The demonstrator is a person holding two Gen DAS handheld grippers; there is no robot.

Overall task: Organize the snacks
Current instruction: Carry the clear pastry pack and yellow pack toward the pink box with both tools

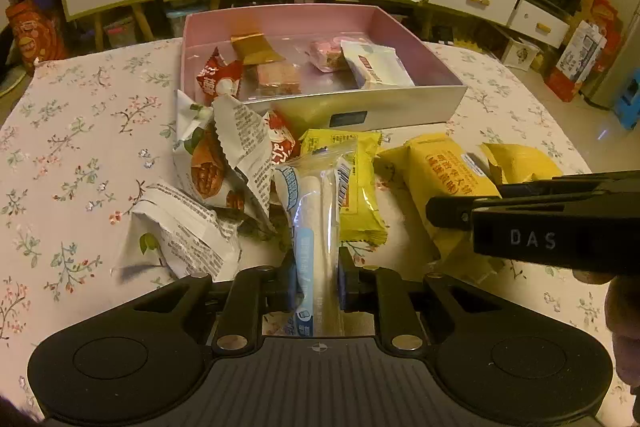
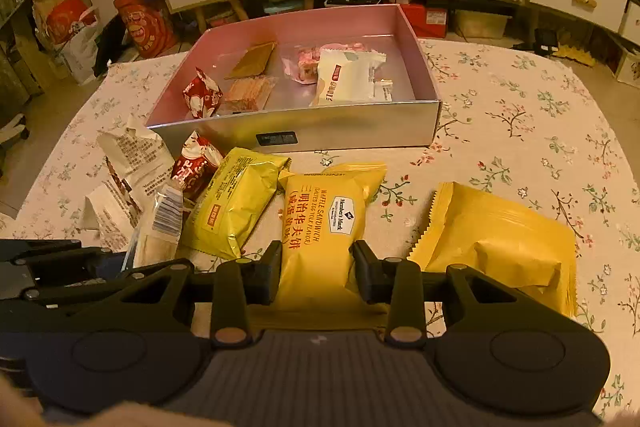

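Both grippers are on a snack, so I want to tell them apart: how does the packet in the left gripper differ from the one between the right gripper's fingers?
The left gripper is clamped on a slim clear-and-blue stick packet; the right gripper straddles a broad opaque yellow waffle sandwich pack. The stick packet shows its pale contents; the waffle sandwich pack hides its contents behind printed text. The right fingers look barely closed on it. Both snacks are outside the pink box.
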